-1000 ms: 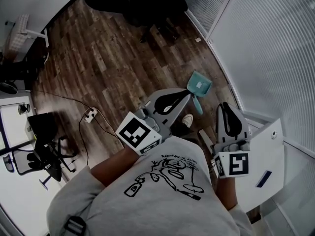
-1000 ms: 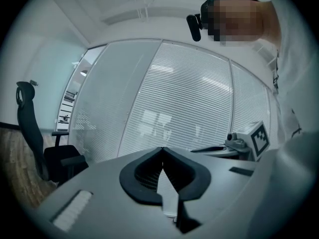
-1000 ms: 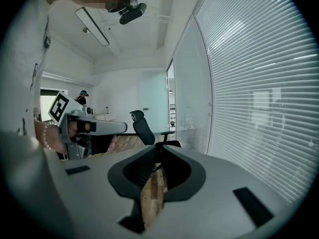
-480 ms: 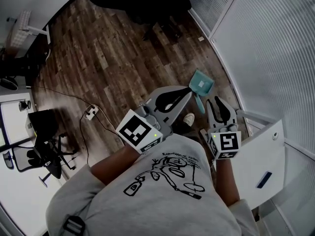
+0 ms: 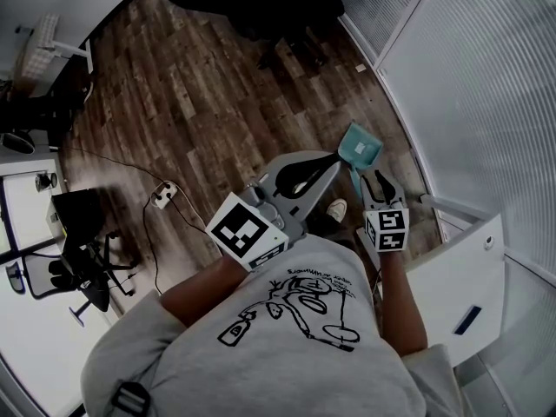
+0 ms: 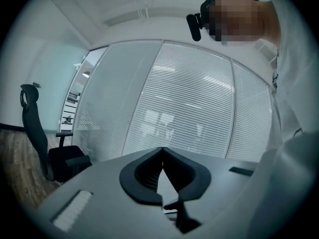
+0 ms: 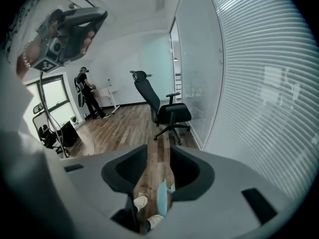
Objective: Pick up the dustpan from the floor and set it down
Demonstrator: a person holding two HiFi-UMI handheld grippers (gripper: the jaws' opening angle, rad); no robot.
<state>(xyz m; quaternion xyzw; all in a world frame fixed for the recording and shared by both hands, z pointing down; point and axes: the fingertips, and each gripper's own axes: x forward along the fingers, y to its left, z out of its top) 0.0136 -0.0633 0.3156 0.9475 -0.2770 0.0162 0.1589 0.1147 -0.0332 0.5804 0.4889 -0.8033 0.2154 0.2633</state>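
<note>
The teal dustpan [image 5: 357, 146] is lying on the wooden floor [image 5: 200, 102] beside the glass wall [image 5: 469, 94], handle toward the person's shoe [image 5: 335, 208]. The right claw [image 5: 380, 181] is hovering just over that handle, its jaws having just been opening and gripping nothing, while the left claw [image 5: 328, 159] is sitting closed and empty. The jaws are standing only partly apart, so they are risking landing on the thin, flat handle and skidding the pan away, or pinching one edge so it swings.

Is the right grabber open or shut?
Open. The right gripper has just been opening; floor shows through the gap, and the teal dustpan lies below, ungripped.
</note>
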